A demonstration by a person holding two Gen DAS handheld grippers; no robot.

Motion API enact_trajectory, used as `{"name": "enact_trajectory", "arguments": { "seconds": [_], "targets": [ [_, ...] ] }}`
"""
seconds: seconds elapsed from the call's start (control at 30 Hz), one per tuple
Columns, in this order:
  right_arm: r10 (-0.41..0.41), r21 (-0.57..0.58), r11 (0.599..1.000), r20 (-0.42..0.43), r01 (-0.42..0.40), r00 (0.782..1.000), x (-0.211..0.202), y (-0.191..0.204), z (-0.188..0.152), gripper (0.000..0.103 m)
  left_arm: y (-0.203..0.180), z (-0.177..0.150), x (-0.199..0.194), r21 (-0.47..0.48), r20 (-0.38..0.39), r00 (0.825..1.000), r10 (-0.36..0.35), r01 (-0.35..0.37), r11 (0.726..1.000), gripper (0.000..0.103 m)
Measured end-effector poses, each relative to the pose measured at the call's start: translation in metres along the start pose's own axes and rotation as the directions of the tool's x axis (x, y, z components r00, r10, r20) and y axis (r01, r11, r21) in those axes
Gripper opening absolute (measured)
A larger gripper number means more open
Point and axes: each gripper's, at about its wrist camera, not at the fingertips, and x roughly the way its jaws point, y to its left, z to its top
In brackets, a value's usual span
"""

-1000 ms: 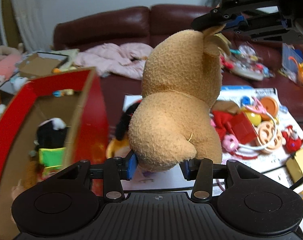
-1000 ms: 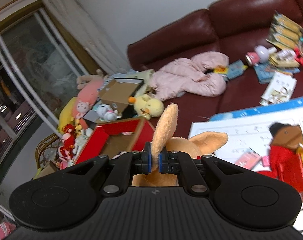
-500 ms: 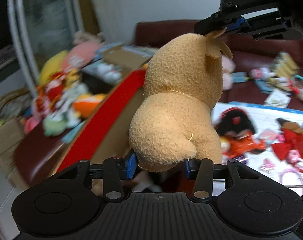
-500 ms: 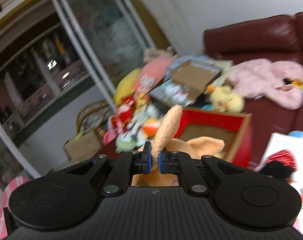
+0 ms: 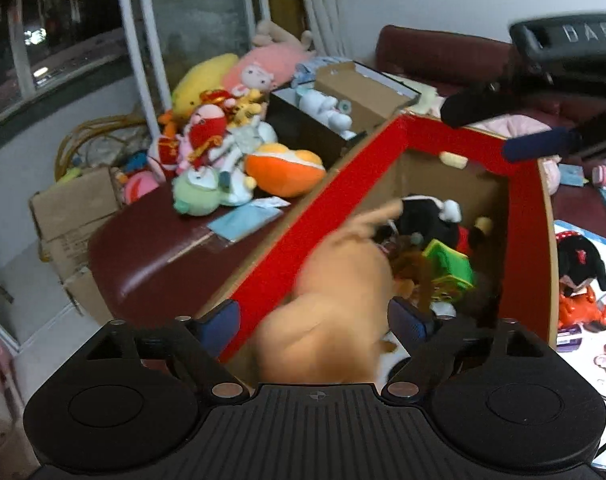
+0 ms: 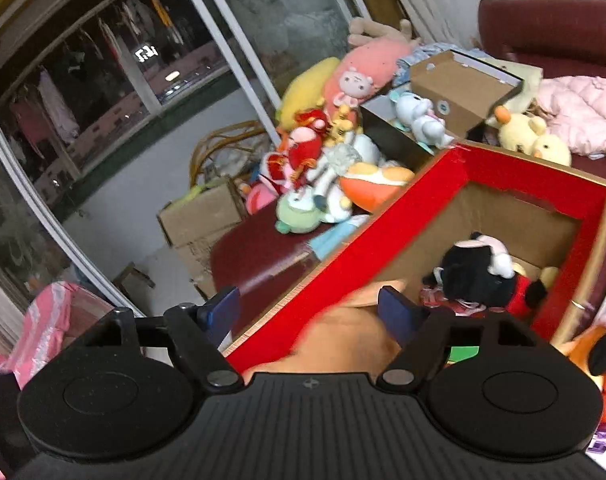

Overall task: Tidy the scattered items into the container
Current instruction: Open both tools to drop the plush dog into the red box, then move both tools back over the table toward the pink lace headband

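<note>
The tan plush toy (image 5: 335, 300) is a motion-blurred shape falling into the red cardboard box (image 5: 327, 216), just beyond my fingers; it also shows in the right wrist view (image 6: 343, 336). My left gripper (image 5: 315, 320) is open, its blue pads apart on either side of the plush. My right gripper (image 6: 309, 308) is open above the box's (image 6: 343, 256) near red wall. In the left wrist view the right gripper (image 5: 543, 144) hangs over the box's far corner. Inside lie a black plush (image 5: 427, 220) and a green block (image 5: 449, 268).
A pile of plush toys (image 5: 223, 152) and an open brown carton (image 5: 343, 104) sit on the dark red sofa (image 5: 163, 256) left of the box. A black-and-red mouse plush (image 5: 579, 264) lies on the white mat at right. Cardboard boxes (image 5: 75, 216) stand on the floor.
Both grippers swung left over the red box and opened. The tan plush, held by its body and ear before, has left both grippers and drops into the box.
</note>
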Motion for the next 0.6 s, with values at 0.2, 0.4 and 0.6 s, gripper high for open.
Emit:
{"name": "enact_trajectory", "arguments": {
  "seconds": [0.2,0.4,0.6],
  "targets": [
    [-0.073,0.060,0.995,-0.028,0.074,0.997,-0.005,-0.032,-0.009,0.080,-0.033,-0.002,0.015,0.076,-0.027,0.998,-0.054,0.056,0.996,0.090],
    [-0.098,0.101,0.989,-0.056,0.103,0.994,-0.011,-0.052,-0.019,0.082,-0.054,-0.005,0.024,0.111,-0.045,0.995,-0.086,0.090,0.990,0.091],
    [-0.090,0.119,0.988,-0.067,0.098,0.994,-0.017,-0.061,-0.025,0.084,-0.069,-0.006,0.024,0.135,-0.049,0.992,-0.114,0.120,0.984,0.093]
  ]
}}
